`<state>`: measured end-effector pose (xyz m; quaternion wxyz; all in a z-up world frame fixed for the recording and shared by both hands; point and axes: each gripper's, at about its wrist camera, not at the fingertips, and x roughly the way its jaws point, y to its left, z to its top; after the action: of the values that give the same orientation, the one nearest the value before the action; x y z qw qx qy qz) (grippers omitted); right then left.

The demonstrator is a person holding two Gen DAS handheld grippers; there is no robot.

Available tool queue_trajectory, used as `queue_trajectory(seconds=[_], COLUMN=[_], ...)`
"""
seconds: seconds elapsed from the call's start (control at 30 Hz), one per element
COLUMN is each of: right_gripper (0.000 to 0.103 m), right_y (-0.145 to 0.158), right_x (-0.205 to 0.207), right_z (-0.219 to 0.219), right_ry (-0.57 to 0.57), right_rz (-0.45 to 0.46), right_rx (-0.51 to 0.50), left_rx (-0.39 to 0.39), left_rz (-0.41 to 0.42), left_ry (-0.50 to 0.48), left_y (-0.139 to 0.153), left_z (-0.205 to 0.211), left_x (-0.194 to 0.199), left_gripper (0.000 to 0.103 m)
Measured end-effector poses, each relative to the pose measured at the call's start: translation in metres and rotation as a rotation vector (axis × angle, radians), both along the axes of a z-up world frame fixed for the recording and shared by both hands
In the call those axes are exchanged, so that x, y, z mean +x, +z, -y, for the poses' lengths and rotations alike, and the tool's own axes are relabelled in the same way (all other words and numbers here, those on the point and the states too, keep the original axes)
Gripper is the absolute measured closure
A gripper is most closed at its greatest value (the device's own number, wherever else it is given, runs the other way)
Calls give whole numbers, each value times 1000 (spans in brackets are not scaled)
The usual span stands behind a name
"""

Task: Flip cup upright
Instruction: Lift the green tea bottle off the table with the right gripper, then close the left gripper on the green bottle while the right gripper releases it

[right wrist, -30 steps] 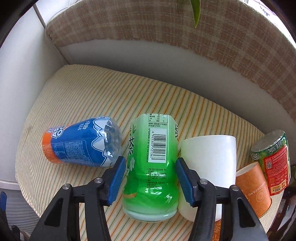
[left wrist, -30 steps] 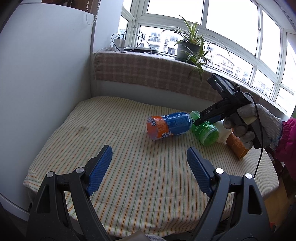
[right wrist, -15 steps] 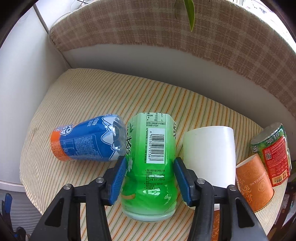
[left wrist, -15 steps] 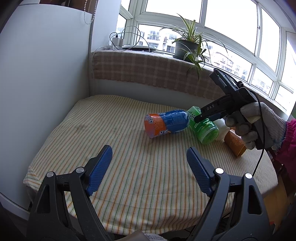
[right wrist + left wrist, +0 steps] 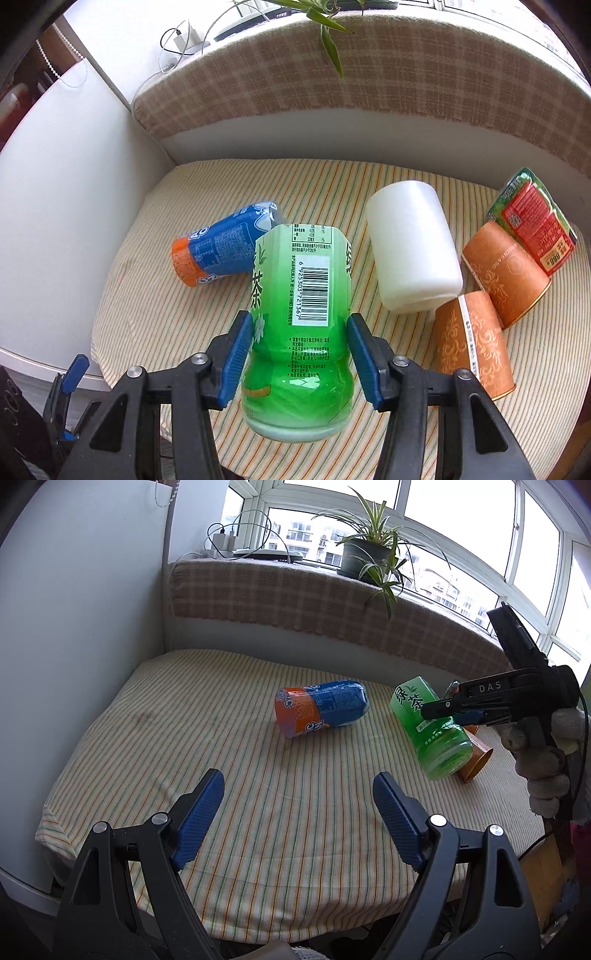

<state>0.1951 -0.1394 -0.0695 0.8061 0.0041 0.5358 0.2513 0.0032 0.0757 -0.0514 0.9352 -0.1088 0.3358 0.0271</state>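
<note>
My right gripper (image 5: 300, 352) is shut on the green tea cup (image 5: 301, 332) and holds it tilted above the striped table (image 5: 155, 317), its closed end toward the camera. In the left wrist view the green cup (image 5: 430, 727) hangs in the right gripper (image 5: 448, 710) at the table's right side. A blue and orange cup (image 5: 319, 707) lies on its side at the table's middle. My left gripper (image 5: 297, 814) is open and empty over the near part of the table.
A white cup (image 5: 412, 251), two orange paper cups (image 5: 472, 347) (image 5: 506, 269) and a red and green cup (image 5: 535, 225) lie on their sides at the right. A padded backrest (image 5: 369, 85) and a potted plant (image 5: 365, 557) stand behind the table. A white wall (image 5: 74, 627) is left.
My right gripper has closed on the green cup and lifted it off the table, toward the near right. The left gripper has hardly moved.
</note>
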Motion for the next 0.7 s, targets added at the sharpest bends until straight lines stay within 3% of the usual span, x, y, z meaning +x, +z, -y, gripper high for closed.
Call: queue_trajectory(seconds=[0.4,0.7], right_gripper=[48,42], right_y=[-54,-44], right_x=[-42,-54], right_z=[29,27], right_ry=[-110,-69], right_rz=[-121,-14], right_rx=[88,50], left_rx=[-73,-96], left_rz=[-94,-131], left_ry=[-96,-131], left_y=[-3,-7], left_z=[24,42], left_x=[34,50], left_gripper=[18,18])
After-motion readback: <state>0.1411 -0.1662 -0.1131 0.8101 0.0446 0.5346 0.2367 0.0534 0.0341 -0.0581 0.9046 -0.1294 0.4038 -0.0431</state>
